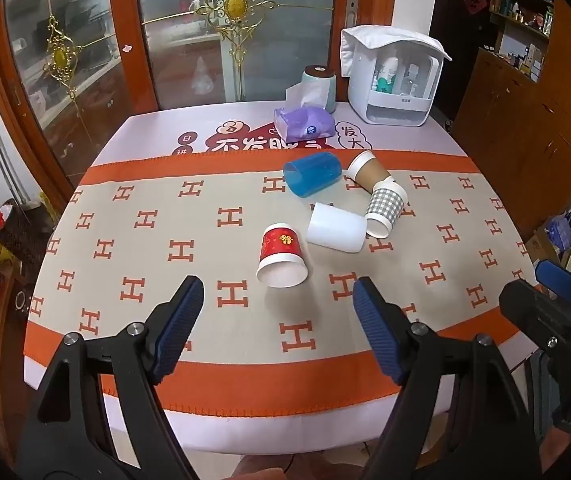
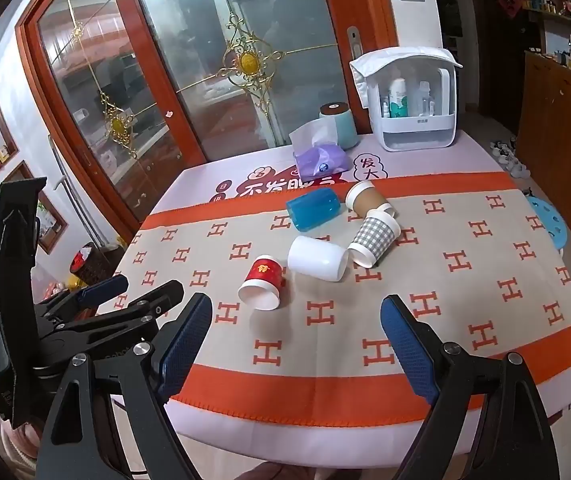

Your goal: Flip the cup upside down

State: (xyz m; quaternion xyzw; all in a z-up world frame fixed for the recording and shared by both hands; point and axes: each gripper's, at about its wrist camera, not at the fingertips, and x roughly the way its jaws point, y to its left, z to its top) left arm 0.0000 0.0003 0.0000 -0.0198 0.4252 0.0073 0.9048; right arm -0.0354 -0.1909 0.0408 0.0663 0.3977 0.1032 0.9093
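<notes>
Cups lie tipped on their sides in a loose cluster on the patterned cloth (image 1: 133,240), and taking the white cup (image 1: 335,229) as the landmark: the red cup (image 1: 281,254) lies just beside it toward the near edge with its mouth facing the grippers, the checked cup (image 1: 385,208) touches its far-right side, and the blue cup (image 1: 312,174) and brown cup (image 1: 367,170) lie behind it. Left gripper (image 1: 277,308) and right gripper (image 2: 295,320) both hover short of the cluster above the near part of the cloth, jaws spread wide and holding nothing. That spread probably suits a grasp across a cup's body, and the red cup, nearest and free of its neighbours, looks like the easiest one to lift and set down on its rim.
</notes>
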